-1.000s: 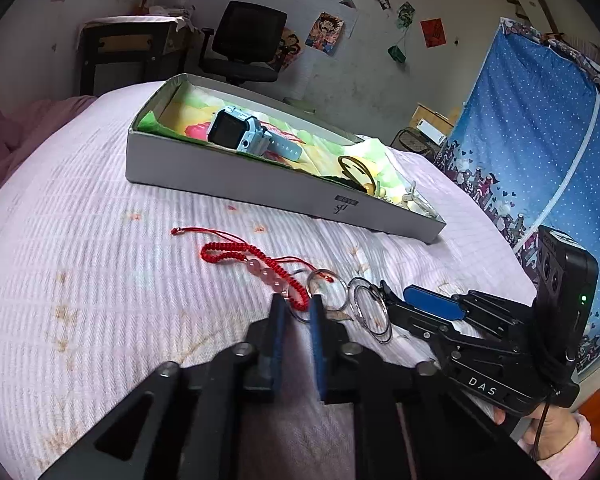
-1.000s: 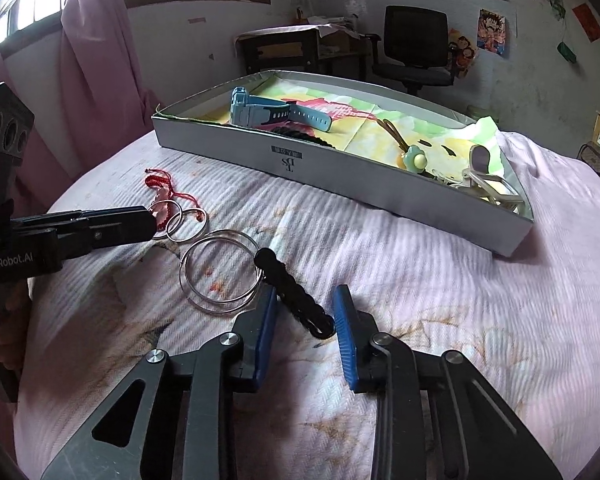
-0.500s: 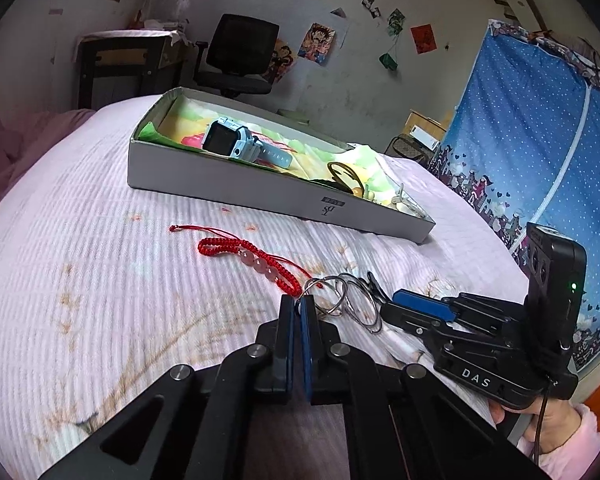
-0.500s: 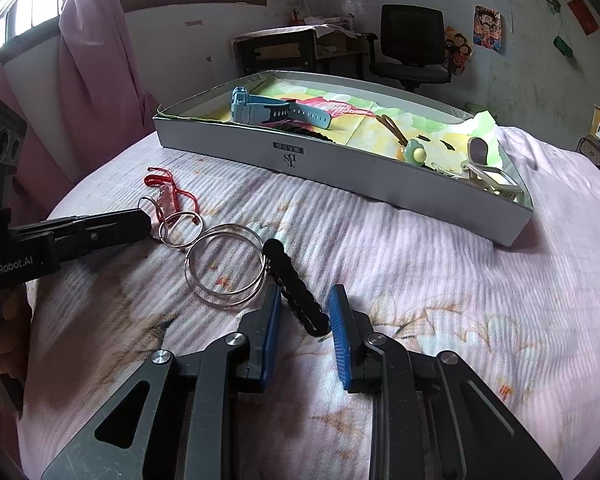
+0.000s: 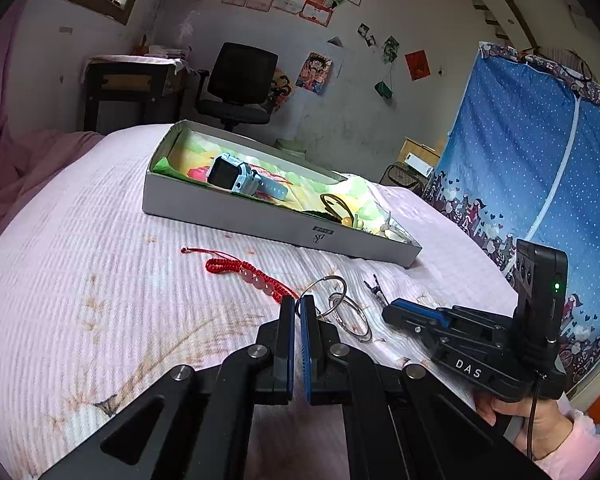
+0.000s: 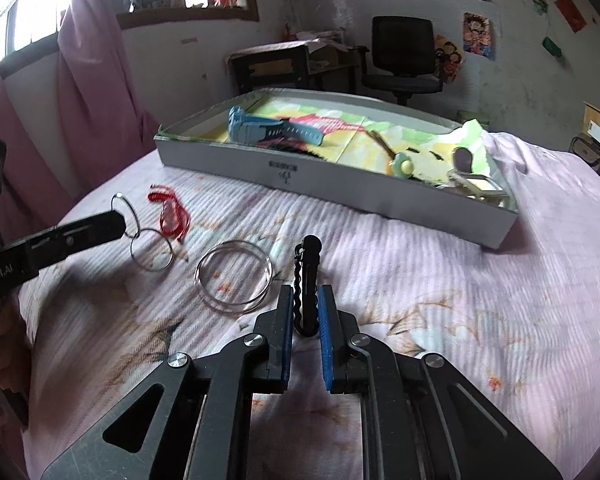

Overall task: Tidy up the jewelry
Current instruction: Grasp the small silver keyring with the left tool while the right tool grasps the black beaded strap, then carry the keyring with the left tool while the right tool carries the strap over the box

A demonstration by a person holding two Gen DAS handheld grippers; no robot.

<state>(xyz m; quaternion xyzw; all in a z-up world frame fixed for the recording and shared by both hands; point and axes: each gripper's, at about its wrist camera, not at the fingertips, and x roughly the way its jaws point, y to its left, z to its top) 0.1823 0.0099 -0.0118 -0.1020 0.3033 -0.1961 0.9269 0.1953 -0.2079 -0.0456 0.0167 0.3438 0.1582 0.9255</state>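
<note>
The left gripper (image 5: 297,307) is clamped on linked silver hoop rings (image 6: 150,245), lifting them beside the red cord bracelet (image 5: 244,271). The right gripper (image 6: 305,307) pinches a black hair clip (image 6: 307,276), silver bangles (image 6: 233,277) just left; the jewelry box (image 6: 380,196) lies beyond.

Bedspread (image 6: 440,280): ribbed pink cloth, matt, printed with faded flowers.
Ring earrings (image 5: 332,296): thin bright metal wire, polished.
Bangles (image 6: 232,276): smooth, glossy, clear or silvery; cannot tell which.
Bracelet (image 5: 244,270): red braided cord with glossy pink beads.
Hair clip (image 6: 307,280): black plastic, slightly shiny.
Box (image 6: 380,196): matt grey card.
Watch (image 5: 236,174): pale blue plastic.
</note>
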